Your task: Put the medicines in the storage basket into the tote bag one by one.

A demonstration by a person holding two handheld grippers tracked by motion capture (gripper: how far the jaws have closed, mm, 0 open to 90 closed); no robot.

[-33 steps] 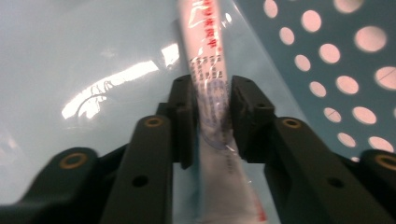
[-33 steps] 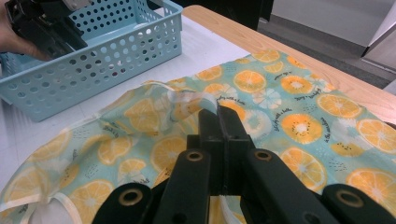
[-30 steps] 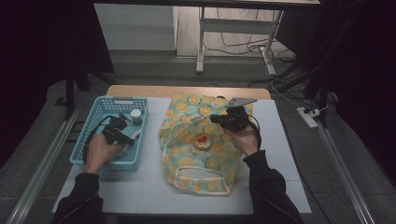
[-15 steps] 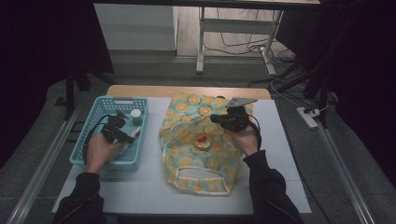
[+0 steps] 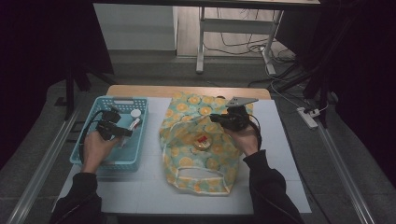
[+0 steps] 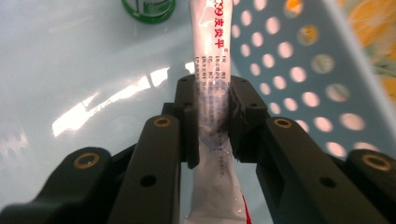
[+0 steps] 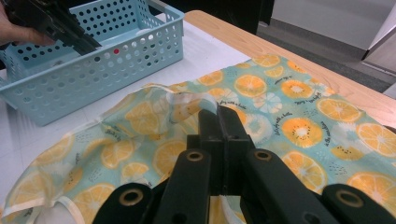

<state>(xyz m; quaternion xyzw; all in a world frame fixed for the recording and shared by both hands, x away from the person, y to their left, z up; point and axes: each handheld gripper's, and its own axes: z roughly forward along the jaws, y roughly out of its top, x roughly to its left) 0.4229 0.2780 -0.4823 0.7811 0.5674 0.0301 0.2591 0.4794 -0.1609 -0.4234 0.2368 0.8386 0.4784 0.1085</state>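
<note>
Sachet, slim, white plastic with red and black print [image 6: 212,93]: lies inside the pale-blue perforated plastic basket [image 5: 88,161], clamped across its middle by the black jaws of the left gripper [image 5: 122,132]. The grip sits at mid-length, probably so the soft packet hangs balanced and does not fold when lifted out.

Bottle, green-based [image 6: 149,7]: stands on the basket floor just beyond the sachet's far end, apart from it. A white-capped container [image 5: 135,113] sits near the basket's far wall.

Bag, teal fabric printed with orange slices [image 5: 187,163]: spread flat on the desk beside the basket, its pale-trimmed opening facing the person. The right gripper [image 5: 219,120] has its jaws together on a fold of the cloth at the upper edge [image 7: 187,105], lifting it slightly; this likely keeps the mouth raised so items can be slipped in. A small round object with red on it [image 5: 201,142] rests on the bag's middle.

Desk [image 5: 285,154]: white sheet over a wooden top, whose bare edge shows at the far side.

Room: dim, dark floor; metal frame legs, trailing cables and a power strip [image 5: 308,117] beyond the desk.
</note>
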